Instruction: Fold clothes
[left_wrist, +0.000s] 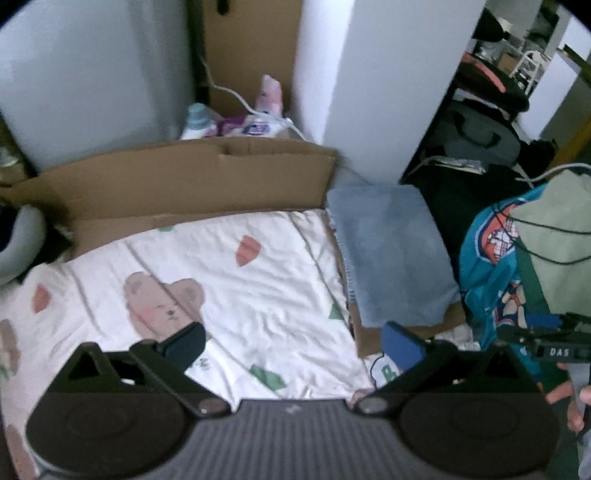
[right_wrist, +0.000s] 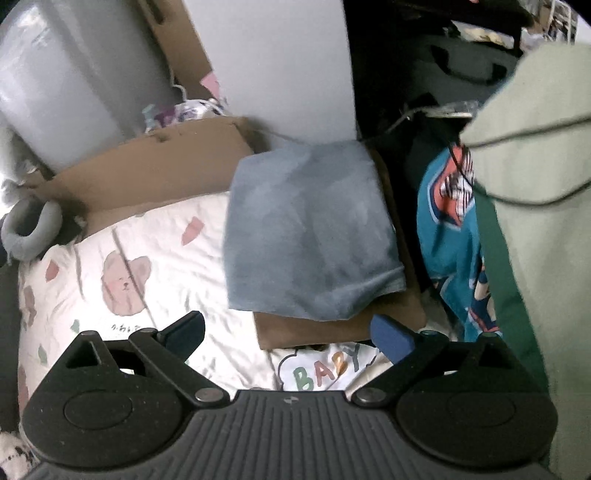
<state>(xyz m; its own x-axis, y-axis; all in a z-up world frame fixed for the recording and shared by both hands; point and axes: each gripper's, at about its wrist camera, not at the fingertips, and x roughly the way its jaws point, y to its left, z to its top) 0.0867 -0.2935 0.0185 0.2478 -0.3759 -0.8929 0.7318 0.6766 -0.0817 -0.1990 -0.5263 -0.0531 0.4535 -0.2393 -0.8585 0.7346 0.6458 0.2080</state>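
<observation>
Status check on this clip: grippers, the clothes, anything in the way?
Left gripper and right gripper open, empty. Folded blue garment lying on cardboard. Teal printed garment piled to its right. Nothing blocking.

The bear-print sheet lies bare and wide, open to a reach from above. A cardboard flap walls its far edge. To its right, a folded blue-grey cloth, teal printed fabric and a hanging green garment crowd the way.
</observation>
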